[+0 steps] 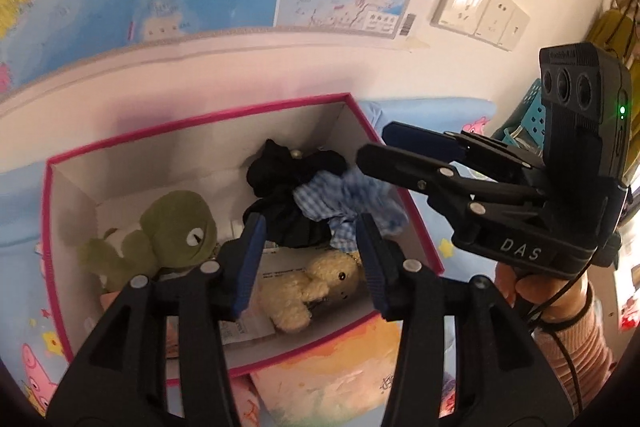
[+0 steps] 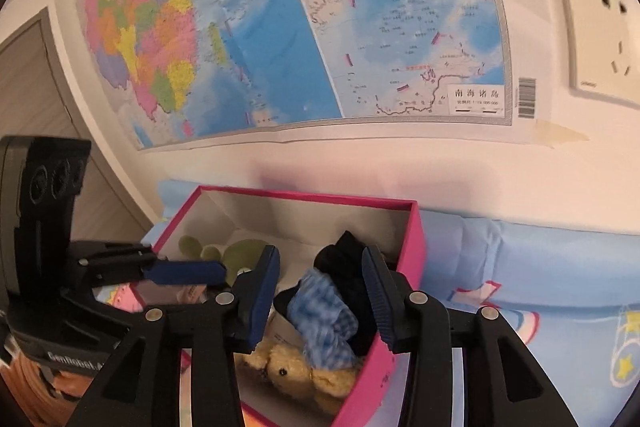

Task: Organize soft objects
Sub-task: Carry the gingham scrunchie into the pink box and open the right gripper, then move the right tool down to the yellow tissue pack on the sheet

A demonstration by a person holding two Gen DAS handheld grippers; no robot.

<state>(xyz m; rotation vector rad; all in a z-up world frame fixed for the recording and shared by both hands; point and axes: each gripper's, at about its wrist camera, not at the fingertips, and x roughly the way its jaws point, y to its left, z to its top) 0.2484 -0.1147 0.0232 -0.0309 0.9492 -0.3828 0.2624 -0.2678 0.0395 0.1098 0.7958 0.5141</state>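
Observation:
A pink box (image 1: 200, 119) with white inner walls stands on a blue cartoon sheet. Inside it lie a green plush (image 1: 168, 227), a cream bear (image 1: 316, 279), a black cloth (image 1: 280, 171) and a blue gingham cloth (image 1: 344, 195), which looks blurred. My left gripper (image 1: 312, 231) hangs open above the box with nothing pressed between its pads. My right gripper (image 1: 374, 147) is open over the box's right rim. In the right wrist view, the right gripper (image 2: 320, 259) frames the gingham cloth (image 2: 320, 315) and black cloth (image 2: 344, 259) below it. The bear (image 2: 296, 375), the green plush (image 2: 240, 251) and the left gripper (image 2: 208, 279) show too.
A large map (image 2: 280, 27) and wall sockets (image 1: 476, 3) cover the wall behind the box (image 2: 304, 195). The blue sheet (image 2: 540, 287) spreads to the right. A teal basket (image 1: 536, 107) stands at the far right. A hand (image 1: 528, 287) in a striped sleeve holds the right gripper.

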